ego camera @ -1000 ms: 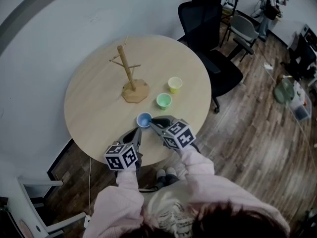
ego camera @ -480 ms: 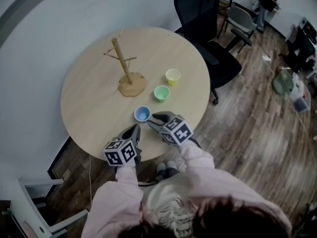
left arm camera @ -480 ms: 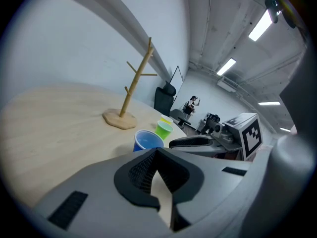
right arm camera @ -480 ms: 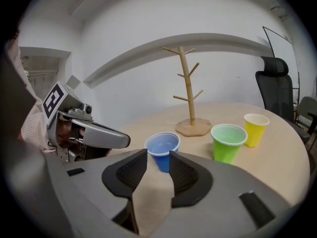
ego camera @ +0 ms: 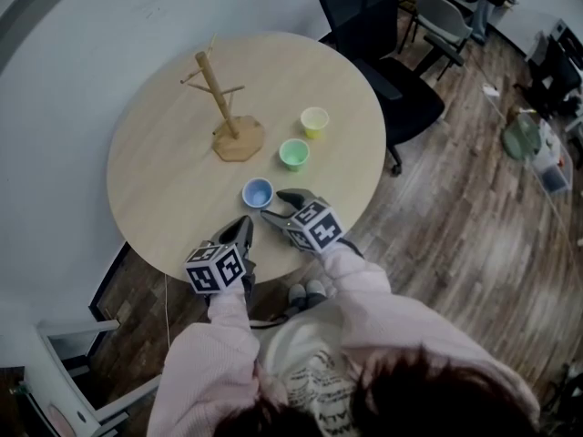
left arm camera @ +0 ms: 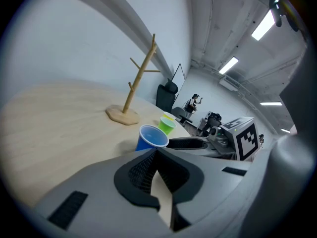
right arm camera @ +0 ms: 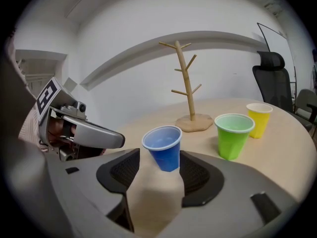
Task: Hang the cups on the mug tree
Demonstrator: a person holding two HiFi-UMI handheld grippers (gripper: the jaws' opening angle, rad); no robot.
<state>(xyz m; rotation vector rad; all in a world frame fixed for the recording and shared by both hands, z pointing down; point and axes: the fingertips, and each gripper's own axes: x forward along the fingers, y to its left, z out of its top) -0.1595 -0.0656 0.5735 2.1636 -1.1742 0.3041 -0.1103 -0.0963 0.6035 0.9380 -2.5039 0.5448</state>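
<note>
A wooden mug tree (ego camera: pixel 223 107) stands on the round table (ego camera: pixel 164 180) with bare pegs. Three paper cups stand upright to its right: blue (ego camera: pixel 258 192), green (ego camera: pixel 293 154), yellow (ego camera: pixel 314 121). My right gripper (ego camera: pixel 281 206) is open; its jaws have just been opening. In the right gripper view the blue cup (right arm camera: pixel 163 147) stands at the jaw tips, and the pads do not press on it. My left gripper (ego camera: pixel 244 230) sits at the table's near edge, shut and empty, with the blue cup (left arm camera: pixel 151 138) just beyond it.
A black office chair (ego camera: pixel 383 53) stands by the table's far right side, with a grey chair (ego camera: pixel 446 25) behind it. A white chair (ego camera: pixel 55 381) is at the lower left. The wall curves close behind the table's left side.
Both grippers have sunk toward the table's near edge. The right jaws have spread apart beside the blue cup. The cups and the mug tree have not moved on the table.
</note>
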